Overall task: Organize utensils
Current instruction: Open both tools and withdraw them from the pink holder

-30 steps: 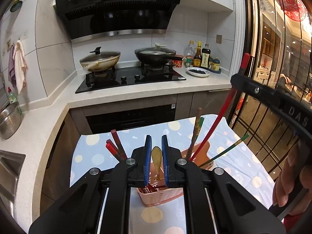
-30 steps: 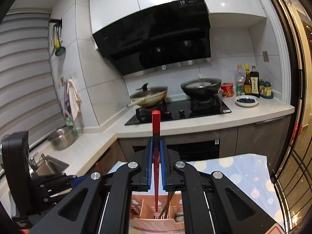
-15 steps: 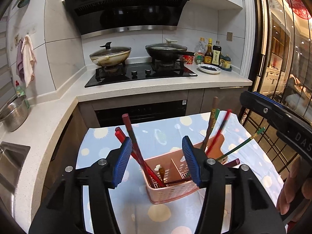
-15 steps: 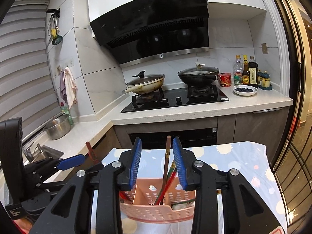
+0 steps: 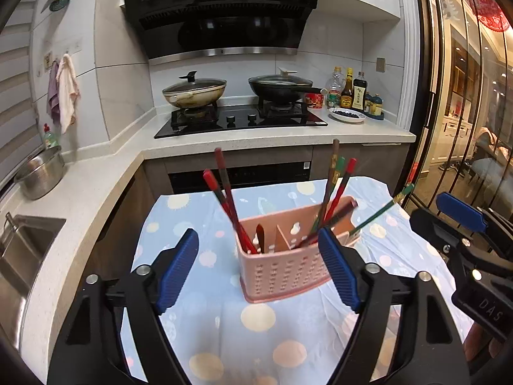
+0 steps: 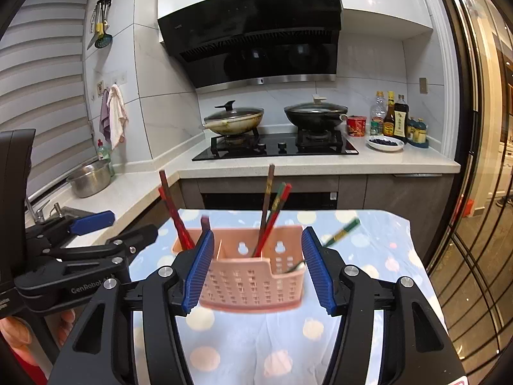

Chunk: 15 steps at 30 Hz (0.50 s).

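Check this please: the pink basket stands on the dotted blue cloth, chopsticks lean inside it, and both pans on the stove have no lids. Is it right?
Not quite. Both pans, the left pan and the right pan, have lids on, as the right wrist view shows. The rest holds: the pink basket stands on the dotted blue cloth, with chopsticks leaning inside it.

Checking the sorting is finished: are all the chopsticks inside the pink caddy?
Yes. Every visible chopstick stands or leans in the pink caddy; none lies on the spotted cloth.
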Tool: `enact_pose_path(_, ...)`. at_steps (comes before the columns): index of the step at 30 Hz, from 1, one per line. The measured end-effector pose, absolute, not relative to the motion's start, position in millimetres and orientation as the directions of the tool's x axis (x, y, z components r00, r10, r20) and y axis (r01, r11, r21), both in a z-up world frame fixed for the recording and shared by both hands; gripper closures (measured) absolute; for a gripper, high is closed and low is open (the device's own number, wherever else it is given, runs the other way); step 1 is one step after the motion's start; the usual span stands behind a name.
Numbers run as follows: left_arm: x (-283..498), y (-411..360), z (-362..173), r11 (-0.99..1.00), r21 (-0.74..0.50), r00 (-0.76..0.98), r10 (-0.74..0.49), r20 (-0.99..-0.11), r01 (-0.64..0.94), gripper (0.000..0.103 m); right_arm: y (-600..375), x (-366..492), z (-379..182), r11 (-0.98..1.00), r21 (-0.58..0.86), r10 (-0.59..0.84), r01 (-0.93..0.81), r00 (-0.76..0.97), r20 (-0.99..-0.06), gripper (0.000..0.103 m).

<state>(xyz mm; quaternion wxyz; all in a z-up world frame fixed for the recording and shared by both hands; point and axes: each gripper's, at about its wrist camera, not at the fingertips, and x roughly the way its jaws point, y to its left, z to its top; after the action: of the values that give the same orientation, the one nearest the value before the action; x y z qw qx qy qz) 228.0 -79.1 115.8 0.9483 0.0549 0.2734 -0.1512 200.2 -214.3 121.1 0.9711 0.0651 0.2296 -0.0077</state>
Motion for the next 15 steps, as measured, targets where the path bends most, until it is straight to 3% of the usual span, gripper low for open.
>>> enact_pose_path(5, 196, -70, 107, 0.961, 0.026, 0.817, -0.219, -0.534, 0.274, 0.015, -215, 170, 109, 0.987, 0.148, 0.017, 0.061, 0.879, -0.476, 0.045)
enact_pose_path(15, 146, -60, 91, 0.966, 0.050, 0.817, -0.187, -0.545, 0.254, 0.009, -207, 119, 89, 0.988, 0.126, -0.017, 0.094, 0.862, -0.506, 0.040)
